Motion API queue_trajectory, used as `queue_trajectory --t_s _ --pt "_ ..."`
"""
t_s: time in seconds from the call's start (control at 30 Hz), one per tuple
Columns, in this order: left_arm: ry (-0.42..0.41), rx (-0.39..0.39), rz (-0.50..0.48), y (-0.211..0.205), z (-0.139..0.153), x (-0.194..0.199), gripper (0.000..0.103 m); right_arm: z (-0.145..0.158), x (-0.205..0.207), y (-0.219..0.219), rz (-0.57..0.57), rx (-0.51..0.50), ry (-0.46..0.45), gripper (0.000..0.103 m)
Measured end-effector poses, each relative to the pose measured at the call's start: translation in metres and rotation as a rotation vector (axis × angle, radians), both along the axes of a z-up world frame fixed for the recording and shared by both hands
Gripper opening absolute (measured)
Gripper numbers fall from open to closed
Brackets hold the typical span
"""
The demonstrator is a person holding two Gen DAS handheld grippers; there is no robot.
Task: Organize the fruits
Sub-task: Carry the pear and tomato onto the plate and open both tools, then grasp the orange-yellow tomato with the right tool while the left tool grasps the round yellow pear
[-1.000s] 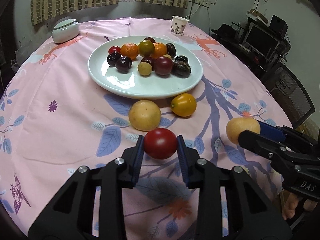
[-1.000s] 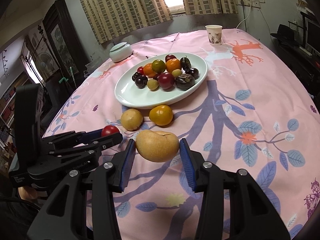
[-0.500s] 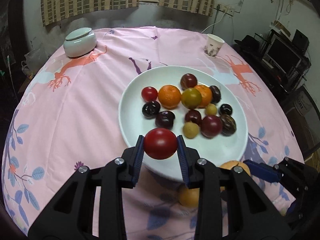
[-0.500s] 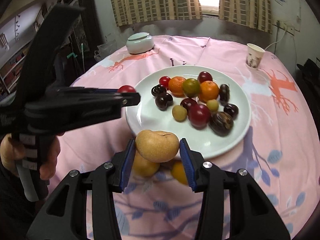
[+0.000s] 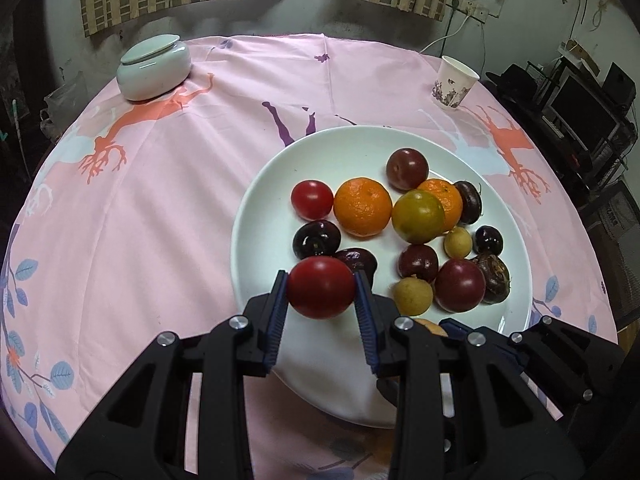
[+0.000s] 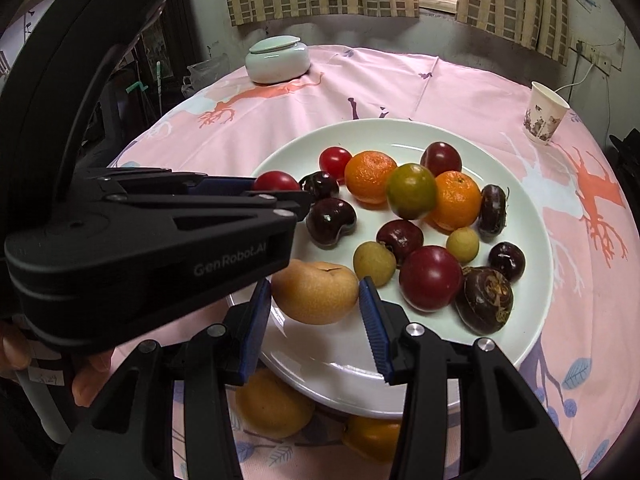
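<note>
My left gripper (image 5: pixel 321 294) is shut on a red tomato (image 5: pixel 320 292) and holds it over the near left part of the white plate (image 5: pixel 264 200). It also shows in the right wrist view (image 6: pixel 280 196), with the tomato (image 6: pixel 276 181) at its tip. My right gripper (image 6: pixel 316 300) is shut on a tan pear (image 6: pixel 316 292) above the plate's (image 6: pixel 532 280) near edge. The plate holds several fruits: two oranges, a green-yellow citrus (image 6: pixel 411 191), dark plums and small yellow fruits.
A yellow round fruit (image 6: pixel 272 408) and an orange fruit (image 6: pixel 372 436) lie on the pink cloth just below the plate's near rim. A lidded pale-green jar (image 5: pixel 154 66) stands far left, a paper cup (image 5: pixel 454 82) far right.
Both grippers have moved forward from the near table, each with its fruit, and now hang over the plate. The two fruits left on the cloth have dropped to the bottom of the views.
</note>
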State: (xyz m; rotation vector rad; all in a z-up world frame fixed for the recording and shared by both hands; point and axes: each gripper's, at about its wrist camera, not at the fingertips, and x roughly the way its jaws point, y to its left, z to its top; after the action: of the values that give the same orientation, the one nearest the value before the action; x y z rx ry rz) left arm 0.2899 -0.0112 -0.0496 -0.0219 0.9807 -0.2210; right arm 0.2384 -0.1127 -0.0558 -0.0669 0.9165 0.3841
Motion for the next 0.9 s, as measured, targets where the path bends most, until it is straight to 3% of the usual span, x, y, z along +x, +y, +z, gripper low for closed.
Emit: queue_trajectory --t_s 0.03,0.07,0.1,0.13,0.2,0.3,0.37,0.47,0.63,0.77,0.9 --pt "0.001 0.003 0.007 0.001 0.0 0.0 0.035 0.0 0.001 0.001 0.001 -0.007 -0.002 0.046" --pt "-0.001 0.005 0.016 0.002 0.0 0.001 0.049 -0.002 0.002 0.003 0.0 -0.02 -0.001 0.046" --pt "-0.007 0.006 0.029 0.004 0.001 0.001 0.072 -0.002 0.002 0.003 -0.009 -0.035 -0.006 0.047" --pt "-0.028 0.005 0.046 0.006 0.005 0.0 0.077 -0.002 0.001 0.003 -0.015 -0.041 -0.014 0.061" --pt "-0.055 0.004 0.055 0.007 0.011 -0.003 0.077 0.003 -0.003 0.002 -0.033 -0.067 -0.063 0.08" --pt "-0.055 -0.017 0.052 0.012 0.02 -0.007 0.079 0.015 -0.011 0.001 -0.043 -0.106 -0.138 0.091" --pt "-0.07 -0.007 0.054 0.014 0.028 -0.018 0.081 0.025 -0.022 -0.006 -0.046 -0.095 -0.161 0.092" --pt "-0.132 0.009 0.06 0.02 0.04 -0.052 0.094 0.036 -0.049 -0.023 -0.058 -0.076 -0.176 0.098" --pt "-0.19 0.009 0.014 0.022 0.032 -0.127 0.096 0.037 -0.111 -0.056 -0.086 -0.007 -0.176 0.102" --pt "-0.156 -0.016 -0.003 0.021 0.009 -0.163 0.096 0.023 -0.136 -0.071 -0.152 0.044 -0.125 0.102" --pt "-0.111 -0.017 -0.022 0.016 -0.007 -0.176 0.096 0.008 -0.126 -0.077 -0.195 0.079 -0.062 0.102"
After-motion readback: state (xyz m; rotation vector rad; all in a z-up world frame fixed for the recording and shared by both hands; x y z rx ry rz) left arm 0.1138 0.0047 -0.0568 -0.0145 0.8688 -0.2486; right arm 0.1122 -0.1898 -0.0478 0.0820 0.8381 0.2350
